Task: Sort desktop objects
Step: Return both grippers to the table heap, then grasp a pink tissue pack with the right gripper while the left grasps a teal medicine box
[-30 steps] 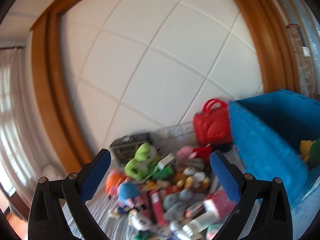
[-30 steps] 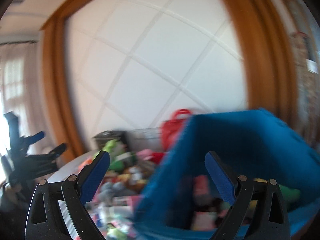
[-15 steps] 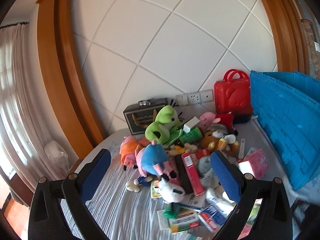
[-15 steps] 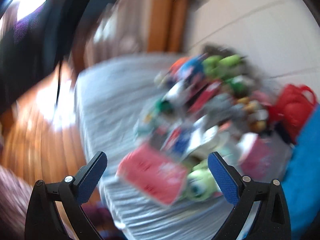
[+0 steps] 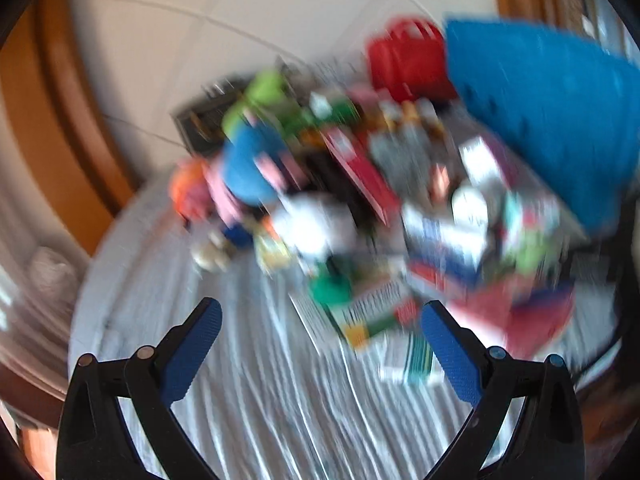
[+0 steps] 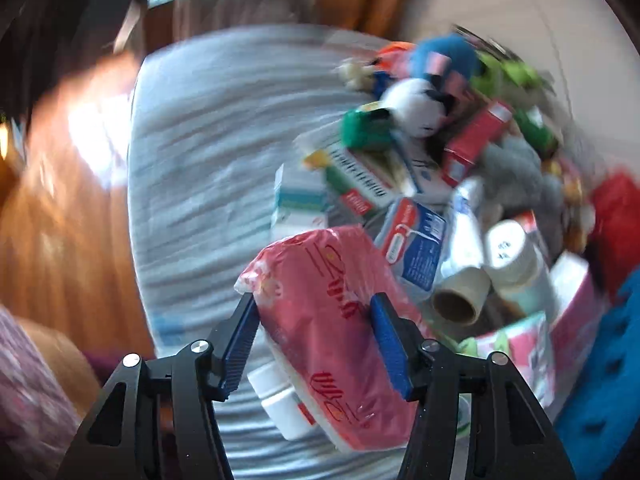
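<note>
My right gripper [image 6: 316,320] is shut on a pink tissue pack [image 6: 332,320] at the near edge of a pile of boxes, bottles and soft toys [image 6: 420,168] on a grey striped cloth [image 6: 208,168]. My left gripper [image 5: 320,328] is open and empty above the cloth [image 5: 248,380], just short of a green and white box [image 5: 368,312]. The left wrist view is blurred; the pile [image 5: 340,184] lies ahead of it.
A blue crate [image 5: 548,112] stands at the right of the pile, also at the right edge of the right wrist view [image 6: 600,400]. A red case [image 5: 404,60] sits by the wall. A white pill bottle [image 6: 280,404] lies under the tissue pack. Wooden floor [image 6: 60,208] lies left.
My right gripper has dropped onto the pink tissue pack and closed on it. My left gripper has tilted down toward the table and stays open.
</note>
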